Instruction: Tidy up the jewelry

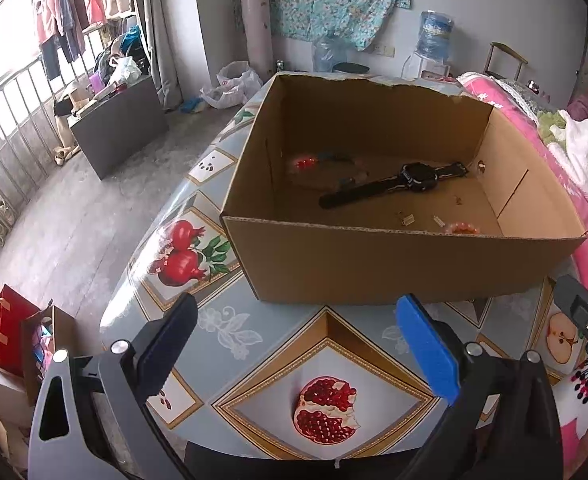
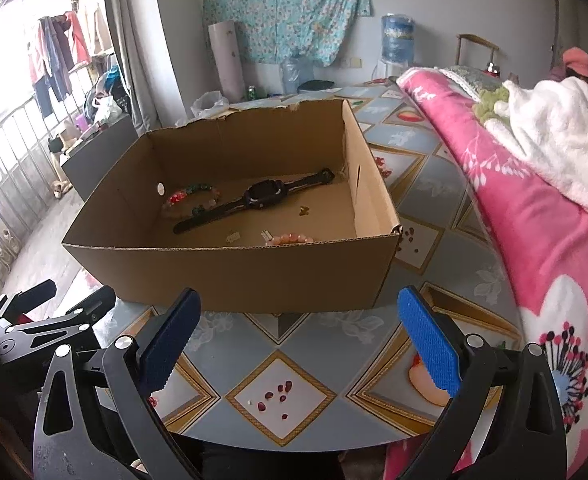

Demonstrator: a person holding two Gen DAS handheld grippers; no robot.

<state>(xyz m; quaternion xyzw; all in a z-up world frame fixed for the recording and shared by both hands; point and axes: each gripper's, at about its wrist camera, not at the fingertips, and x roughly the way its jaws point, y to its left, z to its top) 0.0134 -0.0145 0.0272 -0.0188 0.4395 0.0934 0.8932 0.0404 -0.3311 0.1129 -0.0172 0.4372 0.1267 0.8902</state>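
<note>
An open cardboard box [image 1: 394, 264] [image 2: 229, 276] stands on the table. Inside lie a black wristwatch [image 1: 398, 182] [image 2: 259, 196], a multicoloured bead bracelet [image 1: 306, 162] [image 2: 191, 196] at the far left, an orange-pink bead bracelet [image 1: 460, 228] [image 2: 289, 239] by the near wall, and small earrings or clips [image 1: 408, 218] [image 2: 233, 236]. My left gripper [image 1: 298, 344] is open and empty, just in front of the box. My right gripper [image 2: 300, 340] is open and empty, also in front of the box.
The table carries a fruit-patterned cloth [image 1: 326, 360] [image 2: 281, 364]. A pink floral blanket [image 2: 534, 208] [image 1: 526, 120] with white towel lies along the right side. The right gripper's body shows at the left view's right edge [image 1: 586, 312]; the left gripper's body shows in the right view [image 2: 33, 324].
</note>
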